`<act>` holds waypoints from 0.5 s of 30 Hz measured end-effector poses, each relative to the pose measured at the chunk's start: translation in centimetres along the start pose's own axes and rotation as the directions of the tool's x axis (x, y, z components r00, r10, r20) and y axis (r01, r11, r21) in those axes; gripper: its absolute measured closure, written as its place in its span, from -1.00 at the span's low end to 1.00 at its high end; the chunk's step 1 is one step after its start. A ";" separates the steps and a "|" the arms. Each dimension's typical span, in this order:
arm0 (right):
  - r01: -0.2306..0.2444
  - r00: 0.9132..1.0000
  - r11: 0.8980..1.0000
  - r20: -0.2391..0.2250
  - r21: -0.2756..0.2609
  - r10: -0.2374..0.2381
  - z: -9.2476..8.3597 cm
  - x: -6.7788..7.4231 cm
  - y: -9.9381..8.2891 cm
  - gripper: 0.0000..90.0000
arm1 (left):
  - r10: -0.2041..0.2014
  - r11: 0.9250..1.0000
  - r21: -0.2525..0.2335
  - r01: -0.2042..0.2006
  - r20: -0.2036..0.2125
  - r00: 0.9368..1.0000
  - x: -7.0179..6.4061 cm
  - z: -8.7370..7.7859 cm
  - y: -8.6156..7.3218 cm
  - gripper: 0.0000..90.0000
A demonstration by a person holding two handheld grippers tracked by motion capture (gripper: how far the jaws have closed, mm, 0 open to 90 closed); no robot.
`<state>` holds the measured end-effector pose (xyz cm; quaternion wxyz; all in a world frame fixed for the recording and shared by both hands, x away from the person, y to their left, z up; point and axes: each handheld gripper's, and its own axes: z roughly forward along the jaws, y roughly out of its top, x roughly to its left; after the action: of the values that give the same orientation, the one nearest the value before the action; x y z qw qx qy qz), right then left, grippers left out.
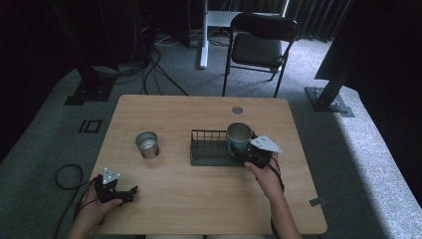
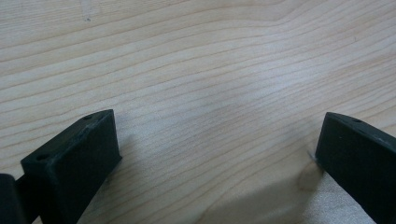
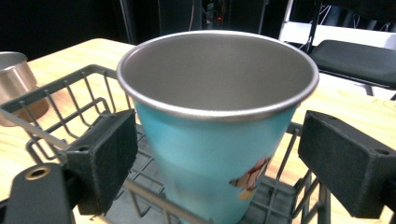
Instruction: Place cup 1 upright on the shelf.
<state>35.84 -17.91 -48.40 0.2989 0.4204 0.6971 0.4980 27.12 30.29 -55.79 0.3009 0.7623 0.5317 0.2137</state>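
Two cups are sitting on the surface point(image 1: 199, 199): one blue cup point(image 1: 239, 137) is standing upright inside the wire basket point(image 1: 209, 148), at its right end, and one bare metal cup point(image 1: 147, 144) is standing left of the basket, well apart from it. One wire basket is resting there. Two grippers are showing: the right gripper point(image 1: 249, 158) at the basket's right end, the left gripper point(image 1: 133, 193) far to the basket's lower left. One folding chair point(image 1: 259, 45) is standing beyond the basket.

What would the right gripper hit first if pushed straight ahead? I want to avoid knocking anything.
Most likely the blue cup, standing in the wire basket directly between the open jaws of the right gripper. The jaws flank it with small gaps.
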 end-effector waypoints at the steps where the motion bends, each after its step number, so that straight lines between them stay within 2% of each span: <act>1: 0.003 1.000 1.000 -0.003 -0.002 -0.003 -0.2 0.0 -0.1 -0.74 | 0.000 1.000 0.000 0.000 0.000 1.000 0.0 0.0 0.0 -1.00; 7: 0.006 1.000 1.000 -0.008 -0.005 -0.006 -1.3 0.2 -0.4 -0.74 | 0.000 1.000 0.000 0.000 0.000 1.000 0.0 0.0 0.0 -1.00; 15: 0.003 1.000 1.000 -0.006 0.012 -0.003 -2.7 -0.5 -1.0 -0.74 | 0.000 1.000 0.000 0.000 0.000 1.000 0.0 0.0 0.0 -1.00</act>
<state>33.53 -19.73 -48.46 0.2951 0.4198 0.7015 0.4945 27.12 30.28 -55.80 0.3011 0.7622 0.5317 0.2138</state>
